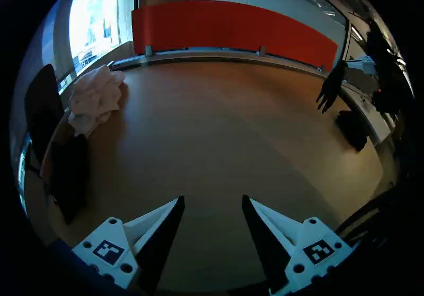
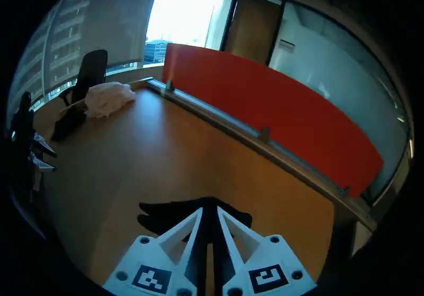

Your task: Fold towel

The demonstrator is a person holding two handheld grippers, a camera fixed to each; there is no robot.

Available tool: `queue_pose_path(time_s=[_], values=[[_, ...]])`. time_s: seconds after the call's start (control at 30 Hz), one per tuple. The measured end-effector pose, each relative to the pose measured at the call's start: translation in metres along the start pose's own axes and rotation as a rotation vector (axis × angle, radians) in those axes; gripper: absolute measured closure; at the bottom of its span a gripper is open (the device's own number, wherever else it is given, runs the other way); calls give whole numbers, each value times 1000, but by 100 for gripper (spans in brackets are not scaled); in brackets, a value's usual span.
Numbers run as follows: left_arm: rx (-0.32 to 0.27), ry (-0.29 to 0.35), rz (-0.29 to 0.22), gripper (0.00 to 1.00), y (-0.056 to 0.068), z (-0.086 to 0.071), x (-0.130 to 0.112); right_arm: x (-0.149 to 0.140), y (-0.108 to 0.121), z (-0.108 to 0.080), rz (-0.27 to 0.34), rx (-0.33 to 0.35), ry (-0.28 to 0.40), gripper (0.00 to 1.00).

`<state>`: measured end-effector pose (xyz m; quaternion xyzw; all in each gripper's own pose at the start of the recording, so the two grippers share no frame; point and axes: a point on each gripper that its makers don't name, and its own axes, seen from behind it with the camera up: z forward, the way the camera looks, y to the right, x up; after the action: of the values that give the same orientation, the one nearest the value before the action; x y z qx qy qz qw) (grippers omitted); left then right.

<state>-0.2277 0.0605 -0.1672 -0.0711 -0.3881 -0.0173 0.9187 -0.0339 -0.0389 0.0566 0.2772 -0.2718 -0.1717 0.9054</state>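
Observation:
A crumpled pile of white towels (image 1: 95, 97) lies at the far left of the wooden table (image 1: 222, 137); the right gripper view has it (image 2: 108, 97) near the table's far corner. My left gripper (image 1: 212, 198) stands open over bare wood with nothing between its fingers. My right gripper (image 2: 210, 209) is shut on a small black cloth (image 2: 175, 216) that spreads beneath its tips. In the left gripper view this cloth (image 1: 331, 87) dangles above the table from the right gripper (image 1: 347, 63) at the far right.
A red divider (image 1: 233, 28) runs along the table's back edge. A dark cloth (image 1: 69, 174) lies beside the white pile, with a black chair (image 1: 42, 110) behind it. Another dark shape (image 1: 352, 129) sits on the table at the right. The left gripper (image 2: 45, 155) appears at the left edge.

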Motion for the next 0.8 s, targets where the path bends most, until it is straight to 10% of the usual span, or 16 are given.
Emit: queue_pose_path(time_s=[0.8], values=[[1, -14, 27, 20, 15, 5, 7, -58, 111, -31, 70, -120, -98, 96]])
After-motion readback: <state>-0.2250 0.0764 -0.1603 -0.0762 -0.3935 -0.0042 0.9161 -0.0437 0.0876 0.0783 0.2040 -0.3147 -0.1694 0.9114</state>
